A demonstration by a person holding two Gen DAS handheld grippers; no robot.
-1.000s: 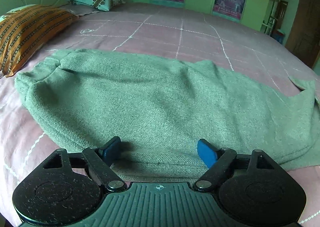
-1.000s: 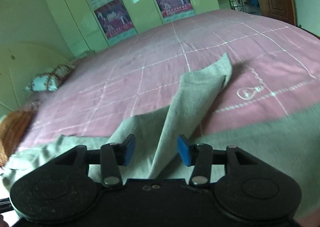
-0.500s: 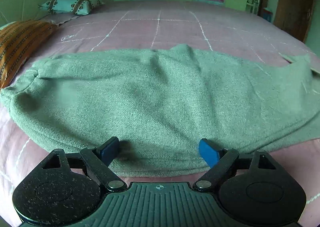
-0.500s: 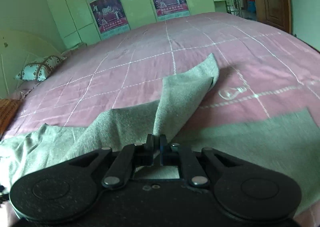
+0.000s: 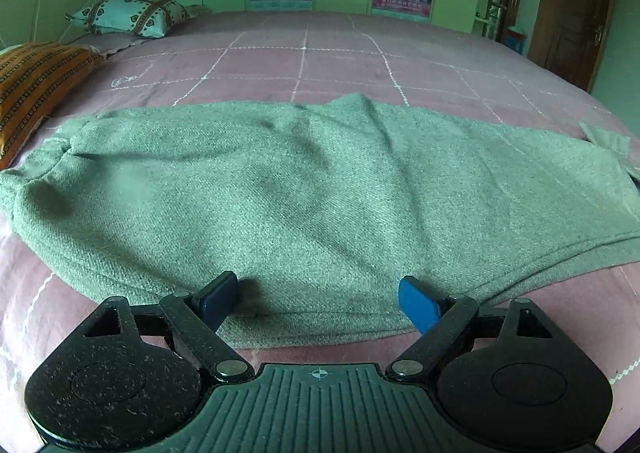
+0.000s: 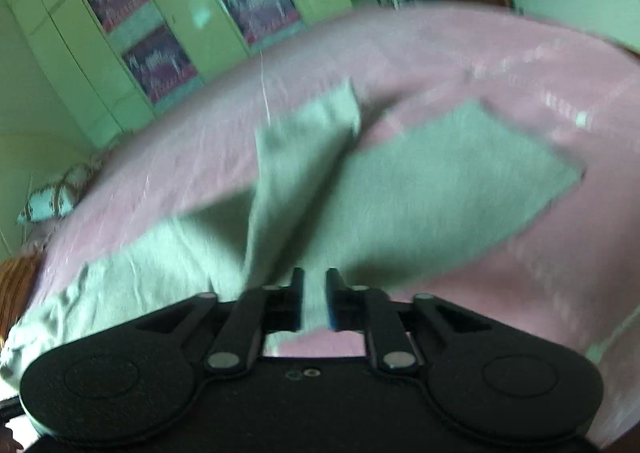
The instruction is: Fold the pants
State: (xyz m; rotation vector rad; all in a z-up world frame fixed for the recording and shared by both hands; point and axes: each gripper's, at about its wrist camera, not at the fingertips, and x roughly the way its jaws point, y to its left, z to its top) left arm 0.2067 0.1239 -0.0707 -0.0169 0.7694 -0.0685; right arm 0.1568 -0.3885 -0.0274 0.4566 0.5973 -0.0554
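In the left wrist view the pants lie flat across the bed, their long axis running side to side across the picture, the gathered waist end at the far left near the striped pillow and the legs trailing off to the right edge. The left gripper stands wide, its blue pads hovering over the near hem with nothing between them; the cloth lies straight ahead and just below it, so this hand is the nearer one to the waist half (the patterned pillow sits well behind, out of the way). In the right wrist view, which is blurred, the right gripper is narrow, its jaws parting a little, yet a ridge of the pants runs between them and seems pinched there; I judge it is holding a leg. From that pinch the raised leg stretches away toward the wardrobe, while the other leg lies flat to the right on the pink cover, and the waist end sits low at the left edge. So the fold looks to turn on carrying the held leg leftward along the long axis toward the waist, and the right hand is the one placed to do it, with the left free to pin the near hem.
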